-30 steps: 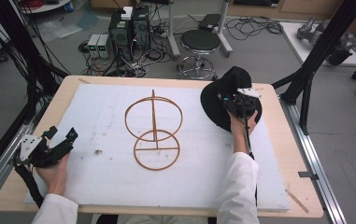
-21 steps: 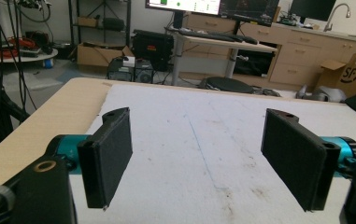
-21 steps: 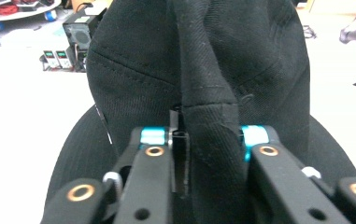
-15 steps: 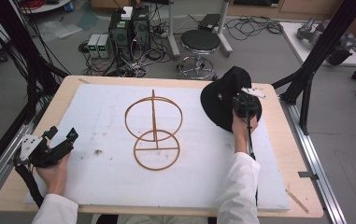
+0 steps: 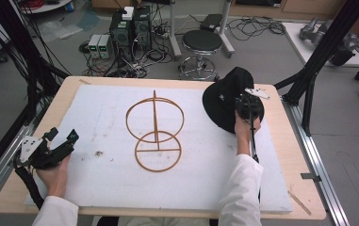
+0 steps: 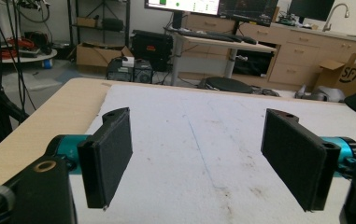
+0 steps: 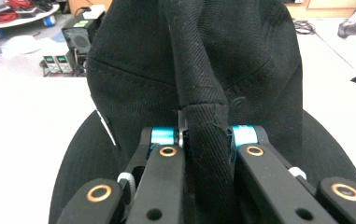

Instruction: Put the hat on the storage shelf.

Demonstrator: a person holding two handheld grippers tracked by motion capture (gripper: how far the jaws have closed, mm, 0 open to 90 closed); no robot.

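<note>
A black brimmed hat (image 5: 222, 101) lies on the back right of the white mat (image 5: 101, 108). My right gripper (image 5: 244, 106) sits on top of it. In the right gripper view the jaws (image 7: 206, 135) are shut on a raised fold of the hat's black fabric (image 7: 189, 56). An orange wire stand (image 5: 155, 127), with an upright ring on a post over a flat ring base, is at the mat's middle. My left gripper (image 5: 63, 135) rests at the front left with its pads (image 6: 110, 154) wide apart over bare mat and nothing between them.
The mat covers a wooden table (image 5: 64, 101) with bare wood along its left and right edges. Black frame posts (image 5: 318, 61) rise at the table's right and left. Behind the table on the floor are a stool (image 5: 201, 42), computer boxes (image 5: 127, 28) and cables.
The right gripper's jaws appear to have drawn together on the hat's fabric. Both hands have stayed where they were.
</note>
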